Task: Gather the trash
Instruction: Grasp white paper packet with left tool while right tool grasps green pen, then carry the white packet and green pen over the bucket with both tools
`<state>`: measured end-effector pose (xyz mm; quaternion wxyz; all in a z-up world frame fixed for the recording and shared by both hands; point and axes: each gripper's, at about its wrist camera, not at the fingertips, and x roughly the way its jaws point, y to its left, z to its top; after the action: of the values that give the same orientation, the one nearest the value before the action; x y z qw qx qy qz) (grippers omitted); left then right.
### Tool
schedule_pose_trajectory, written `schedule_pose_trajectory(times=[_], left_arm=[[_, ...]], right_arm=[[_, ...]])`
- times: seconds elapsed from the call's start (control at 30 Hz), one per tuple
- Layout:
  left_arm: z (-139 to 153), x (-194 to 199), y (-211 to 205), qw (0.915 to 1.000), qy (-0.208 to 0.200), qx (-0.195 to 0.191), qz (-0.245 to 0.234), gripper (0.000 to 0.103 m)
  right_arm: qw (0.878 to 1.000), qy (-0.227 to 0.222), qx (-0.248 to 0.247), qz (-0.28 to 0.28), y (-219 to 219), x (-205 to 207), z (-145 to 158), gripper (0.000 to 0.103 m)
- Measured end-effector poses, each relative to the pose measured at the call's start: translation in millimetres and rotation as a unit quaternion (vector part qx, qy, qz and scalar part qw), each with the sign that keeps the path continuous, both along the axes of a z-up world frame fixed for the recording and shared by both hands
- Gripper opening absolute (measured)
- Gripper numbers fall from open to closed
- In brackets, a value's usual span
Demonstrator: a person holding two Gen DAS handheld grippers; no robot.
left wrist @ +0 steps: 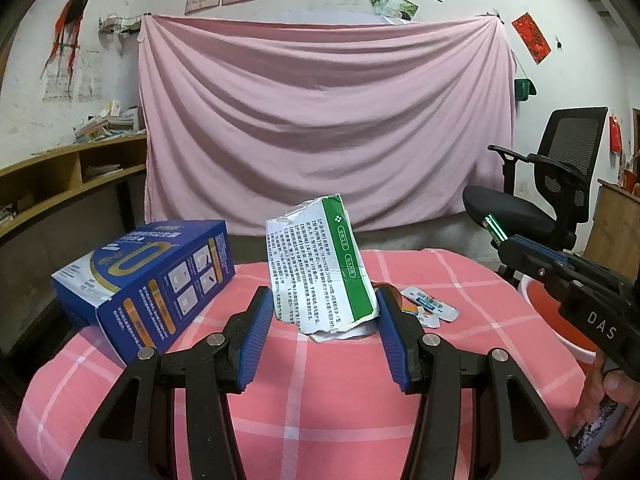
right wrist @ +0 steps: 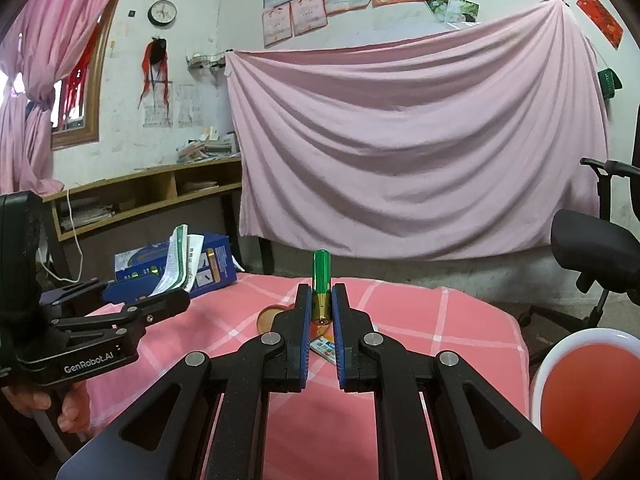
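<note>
- Left gripper (left wrist: 324,308): held low over the table, tilted slightly downward; black jointed linkage, blue ribbed pads. Jaws half spread and pressed against the sides of a torn carton (left wrist: 324,268), which stands upright between them, its lower edge crumpled.
- Torn carton: thin white card, flattened and ragged along the top; dense black print on one face, a green band down the other.
- Right gripper (right wrist: 322,300): also angled slightly downward; jaws drawn close together, pinching a battery (right wrist: 321,276) at its gold base. The battery stands upright, its green metallic body rising above the fingertips; smooth cylinder.
- Person's hand (right wrist: 44,404): fingers curl under the left gripper's black handle at the right wrist view's lower left.
- Blue box (left wrist: 148,272): glossy printed cardboard, rectangular, lying on the table left of the carton, one end open.
- Table (left wrist: 304,392): covered in a pink cloth with a white check, soft and lightly rumpled.
- Small wrappers (left wrist: 430,306): flat printed sachets lying on the cloth just right of the left gripper's right finger.
- Basin (right wrist: 580,380): round, white rim, red inside, beside the table's right edge.
- Office chair (left wrist: 552,184): black mesh back, padded seat, beyond the table.
- Pink sheet (left wrist: 320,120): draped in folds across the back wall.
</note>
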<state>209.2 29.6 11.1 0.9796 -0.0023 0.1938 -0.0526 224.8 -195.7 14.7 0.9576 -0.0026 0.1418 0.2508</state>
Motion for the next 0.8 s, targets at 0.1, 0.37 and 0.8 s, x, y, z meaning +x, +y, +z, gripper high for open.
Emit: schedule_pose_trajectory(times=[0.1, 0.37, 0.8], left_arm=[[1.3, -6.3, -2.1, 0.9999, -0.01, 0.002, 0.007, 0.046], [15.9, -32.3, -20.2, 0.9985, -0.051, 0.009, 0.02, 0.046], [47.6, -60.0, -92.8, 0.9949, -0.099, 0.014, -0.017, 0.046]], right_arm=[[1.0, -0.01, 0.005, -0.004, -2.5, -4.2, 1.5, 0.008], [0.999, -0.037, 0.028, -0.021, -20.2, -20.0, 7.4, 0.008], [0.994, -0.076, 0.044, -0.067, -75.7, -52.0, 19.5, 0.008]])
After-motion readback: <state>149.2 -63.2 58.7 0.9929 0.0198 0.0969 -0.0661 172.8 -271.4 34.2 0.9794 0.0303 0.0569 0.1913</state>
